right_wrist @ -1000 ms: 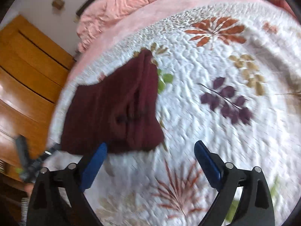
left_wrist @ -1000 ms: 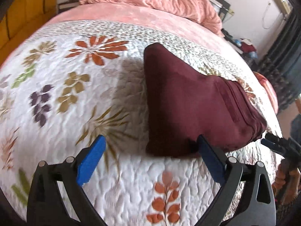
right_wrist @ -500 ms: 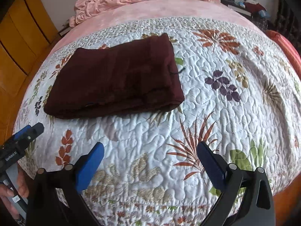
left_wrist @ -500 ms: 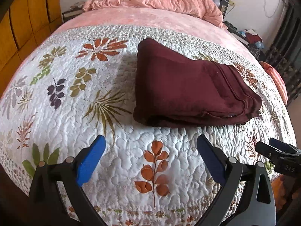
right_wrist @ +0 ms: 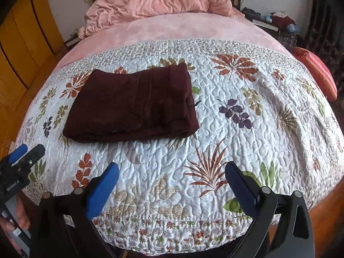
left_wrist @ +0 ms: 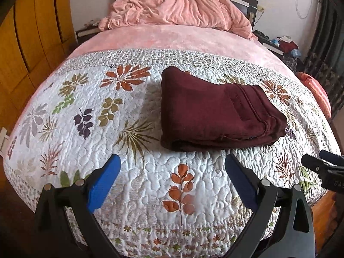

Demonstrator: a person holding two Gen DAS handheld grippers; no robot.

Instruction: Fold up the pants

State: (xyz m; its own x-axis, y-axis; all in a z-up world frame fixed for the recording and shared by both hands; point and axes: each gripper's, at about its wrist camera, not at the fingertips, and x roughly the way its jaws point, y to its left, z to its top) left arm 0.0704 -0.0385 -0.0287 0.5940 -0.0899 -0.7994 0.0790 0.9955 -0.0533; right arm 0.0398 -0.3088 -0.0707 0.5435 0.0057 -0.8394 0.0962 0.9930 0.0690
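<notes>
One folded garment and two grippers are being counted.

One pair of pants (left_wrist: 217, 111) is being shown on one quilt (left_wrist: 86, 99), one pink blanket (left_wrist: 178, 10) is being seen heaped at the headboard, and two grippers, left gripper (left_wrist: 172, 185) and right gripper (right_wrist: 172, 185), are being held with jaws apart.

Two grippers, both wide open, holding nothing

The left gripper (left_wrist: 172, 172) has its two blue fingers (left_wrist: 103, 180) spread far apart and nothing is between them. The right gripper (right_wrist: 172, 174) looks the same, with blue fingers (right_wrist: 102, 186) spread wide and empty. The two grippers are side by side, each peeking in at the edge of the other's view. A hand (right_wrist: 20, 215) grips the left gripper's handle from below.
</notes>
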